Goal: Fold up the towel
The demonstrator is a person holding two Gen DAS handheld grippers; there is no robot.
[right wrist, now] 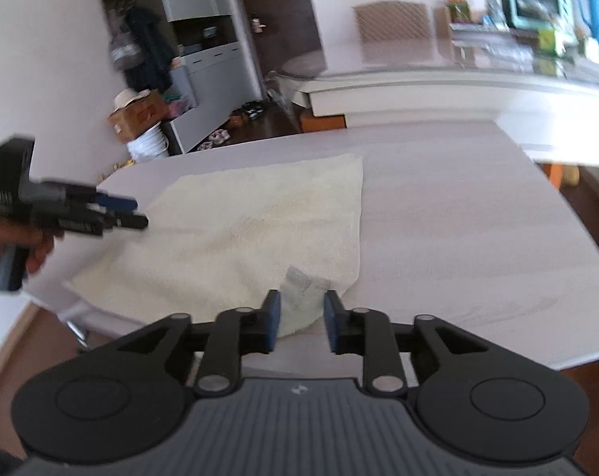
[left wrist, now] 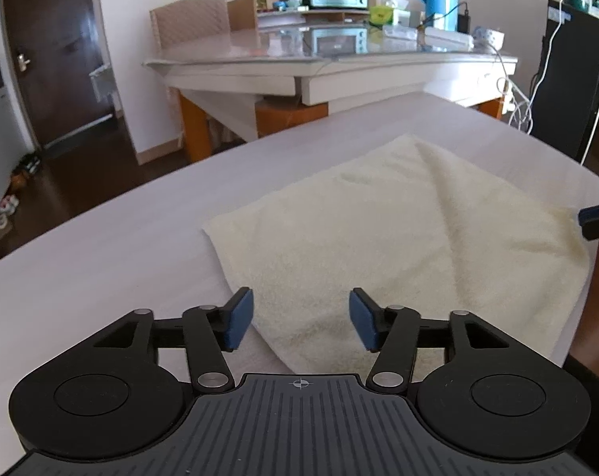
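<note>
The cream towel (left wrist: 398, 234) lies folded on the pale desk (left wrist: 112, 246), a soft crease running across its top layer. The left tool (left wrist: 301, 319) hovers over the towel's near corner with its blue pads spread wide and nothing between them; the cloth lies just ahead of and below its fingertips. The right tool (right wrist: 299, 319) stands at the opposite near corner, its jaws parted by a narrower gap and gripping nothing, with the towel's small sewn label (right wrist: 301, 281) directly ahead of the gap. From the right tool, the left one shows far to the left, held by a hand (right wrist: 21, 250), beside the towel's edge.
</note>
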